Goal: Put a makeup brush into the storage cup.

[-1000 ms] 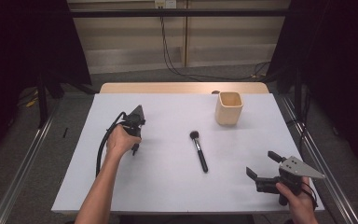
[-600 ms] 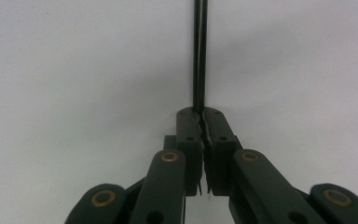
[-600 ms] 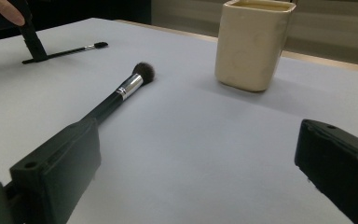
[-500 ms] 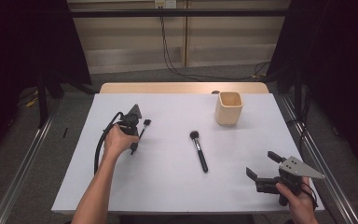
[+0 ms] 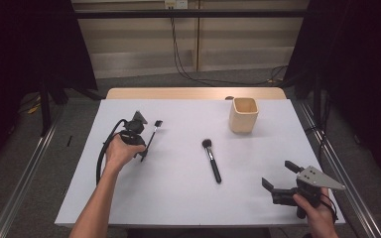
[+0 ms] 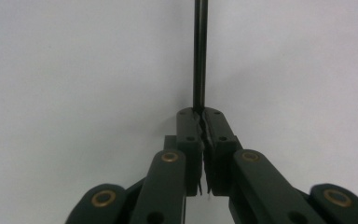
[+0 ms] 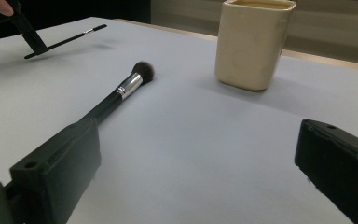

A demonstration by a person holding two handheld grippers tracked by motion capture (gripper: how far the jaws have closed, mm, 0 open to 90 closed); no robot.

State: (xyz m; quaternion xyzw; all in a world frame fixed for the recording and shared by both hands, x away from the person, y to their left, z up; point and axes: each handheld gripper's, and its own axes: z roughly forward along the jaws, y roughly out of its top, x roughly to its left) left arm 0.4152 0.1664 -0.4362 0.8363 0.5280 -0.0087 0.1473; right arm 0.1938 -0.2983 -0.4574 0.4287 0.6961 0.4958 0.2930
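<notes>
White paper covers the table (image 5: 178, 198), with dark curtains on both sides and a pale wall at the top of the frame.

From the high view, the left gripper (image 5: 142, 148) sits in the left middle of the frame. Its jaws are pinched tight on a thin brush (image 5: 151, 135), which points up and to the right, its tip lifted off the table. The left gripper view shows this up close: the two black jaws press together on the thin dark handle (image 6: 200, 51), which runs straight to the top of the frame.

Low in the right corner, the right gripper (image 5: 284, 178) has its jaws spread wide with nothing between them. Its own view shows the big brush (image 7: 116, 95) lying flat in the left middle, just past one jaw. The cream cup (image 7: 253, 42) stands at the upper right, with clear table between it and the big brush. The thin brush (image 7: 67, 42) shows small in the upper left there.
</notes>
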